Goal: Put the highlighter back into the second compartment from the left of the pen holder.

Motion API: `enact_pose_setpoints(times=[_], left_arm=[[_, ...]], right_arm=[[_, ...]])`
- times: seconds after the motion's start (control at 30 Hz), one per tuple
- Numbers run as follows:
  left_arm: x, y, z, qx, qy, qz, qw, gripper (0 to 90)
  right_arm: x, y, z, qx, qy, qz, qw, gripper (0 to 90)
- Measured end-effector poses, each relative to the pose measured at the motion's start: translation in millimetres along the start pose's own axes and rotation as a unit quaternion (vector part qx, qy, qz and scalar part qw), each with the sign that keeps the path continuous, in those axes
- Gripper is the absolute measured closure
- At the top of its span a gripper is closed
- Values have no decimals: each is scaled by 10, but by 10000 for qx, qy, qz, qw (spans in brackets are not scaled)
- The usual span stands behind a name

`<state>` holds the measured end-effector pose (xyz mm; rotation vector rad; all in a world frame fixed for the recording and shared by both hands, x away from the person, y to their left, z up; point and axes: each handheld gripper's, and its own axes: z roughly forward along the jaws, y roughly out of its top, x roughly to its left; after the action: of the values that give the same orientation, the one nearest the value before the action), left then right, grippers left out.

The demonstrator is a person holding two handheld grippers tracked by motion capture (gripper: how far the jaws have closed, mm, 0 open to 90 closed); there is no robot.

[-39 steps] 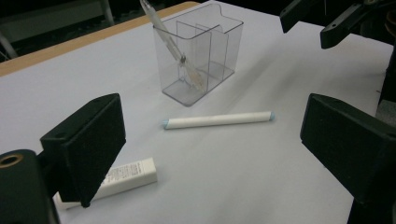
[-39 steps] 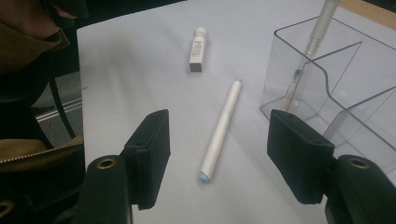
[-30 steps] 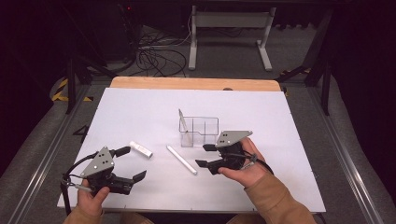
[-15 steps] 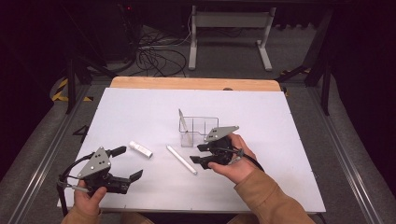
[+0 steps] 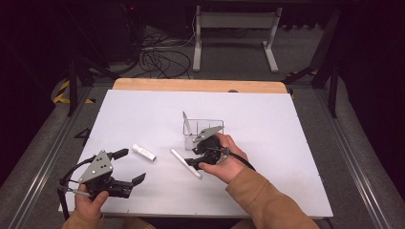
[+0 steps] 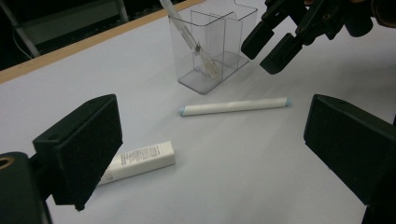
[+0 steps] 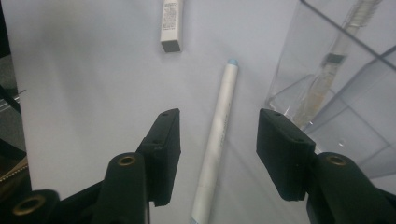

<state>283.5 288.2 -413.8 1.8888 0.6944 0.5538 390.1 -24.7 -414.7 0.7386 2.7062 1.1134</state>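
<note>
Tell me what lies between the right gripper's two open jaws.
The long white stick lies on the table between the jaws of the right gripper, not yet touched by either; this shows in the right gripper view.

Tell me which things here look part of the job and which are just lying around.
Likely in play:
right gripper, open around the long white stick
clear organizer holding a pen

Lying about:
small white tube
left gripper, open, idle

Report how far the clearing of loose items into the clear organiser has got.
Done: one pen stands in the clear organiser. In hand: the right hand-held gripper, open, straddles the long white stick without gripping it. Left: the stick and the small white tube lie on the table; the left hand-held gripper is open.
</note>
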Motion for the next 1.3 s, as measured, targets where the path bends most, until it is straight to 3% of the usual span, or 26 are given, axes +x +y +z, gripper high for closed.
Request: enact_pose_setpoints(times=[0.4,0.73,1.03,1.3], left_arm=[[-10,7,-6,3,26,26,10000,54],[-14,12,-7,6,44,26,10000,56],[-4,8,0,23,101,42,9999,56],[2,5,-1,24,112,40,9999,56]], right_arm=[[-17,33,226,179,-106,52,9998,522],[-34,50,298,185,-107,351,9992,555],[-20,62,335,238,-95,333,9991,561],[-6,73,445,323,-228,318,9987,596]])
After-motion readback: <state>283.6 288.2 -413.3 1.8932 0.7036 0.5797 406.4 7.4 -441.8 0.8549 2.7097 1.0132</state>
